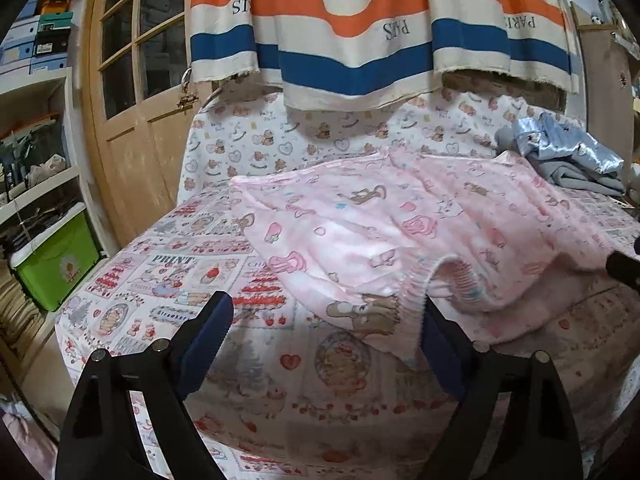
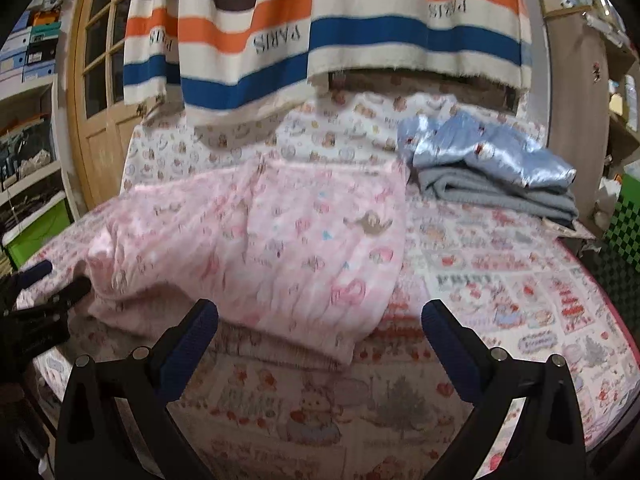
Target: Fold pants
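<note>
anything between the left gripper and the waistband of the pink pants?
Nothing visible. The left gripper has open jaws, and the elastic waistband edge of the pink pants lies on the printed bed sheet right at its fingertips. The folded blue and grey clothes sit far off at the back.

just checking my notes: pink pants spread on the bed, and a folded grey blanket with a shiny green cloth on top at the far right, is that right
Not quite: the shiny cloth on the grey blanket is light blue, not green, as the right wrist view shows. The rest stands: the pink pants lie spread on the bed, with the pile at the far right.
</note>
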`<state>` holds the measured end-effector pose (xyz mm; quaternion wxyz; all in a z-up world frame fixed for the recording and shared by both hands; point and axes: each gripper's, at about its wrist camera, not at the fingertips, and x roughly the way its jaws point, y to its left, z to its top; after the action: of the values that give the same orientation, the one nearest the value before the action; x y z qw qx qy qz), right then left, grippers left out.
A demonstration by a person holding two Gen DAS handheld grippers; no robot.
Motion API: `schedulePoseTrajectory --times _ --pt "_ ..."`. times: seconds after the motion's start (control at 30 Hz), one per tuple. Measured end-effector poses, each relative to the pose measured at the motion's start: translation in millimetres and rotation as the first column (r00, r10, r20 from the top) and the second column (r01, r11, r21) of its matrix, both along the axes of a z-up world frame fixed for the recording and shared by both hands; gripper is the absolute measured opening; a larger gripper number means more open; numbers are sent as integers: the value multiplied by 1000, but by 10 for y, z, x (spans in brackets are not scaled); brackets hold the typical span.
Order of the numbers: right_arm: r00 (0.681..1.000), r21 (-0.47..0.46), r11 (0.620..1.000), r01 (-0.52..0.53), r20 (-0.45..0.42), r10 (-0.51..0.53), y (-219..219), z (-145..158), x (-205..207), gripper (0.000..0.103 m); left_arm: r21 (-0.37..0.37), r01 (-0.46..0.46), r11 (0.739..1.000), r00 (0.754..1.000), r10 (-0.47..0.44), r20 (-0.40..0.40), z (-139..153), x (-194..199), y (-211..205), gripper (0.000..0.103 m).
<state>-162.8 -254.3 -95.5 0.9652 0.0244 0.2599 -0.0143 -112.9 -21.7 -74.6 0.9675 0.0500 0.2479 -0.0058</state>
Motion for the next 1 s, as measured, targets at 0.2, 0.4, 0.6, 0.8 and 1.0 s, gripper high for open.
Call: schedulePoseTrajectory --times 0.2,0.4,0.6,0.8,1.0 --pt "996 -71 996 55 -65 -59 -131 -122 57 102 -20 -19 1000 999 18 -27 -23 13 103 88" --pt "989 -86 987 132 -50 -137 -277 -112 85 102 -13 -36 999 999 36 -16 -23 -23 141 88" --pt "986 3 987 162 -43 -162 -504 -98 33 102 -59 -42 997 999 41 -22 -20 -47 267 90" --pt "988 -4 990 143 -60 -143 -488 -170 20 102 -36 -20 999 1000 20 -7 -55 -116 218 90" --pt "997 -19 997 78 -19 -78 -389 -119 -77 102 -79 19 997 1000 -19 -5 -44 -209 273 90"
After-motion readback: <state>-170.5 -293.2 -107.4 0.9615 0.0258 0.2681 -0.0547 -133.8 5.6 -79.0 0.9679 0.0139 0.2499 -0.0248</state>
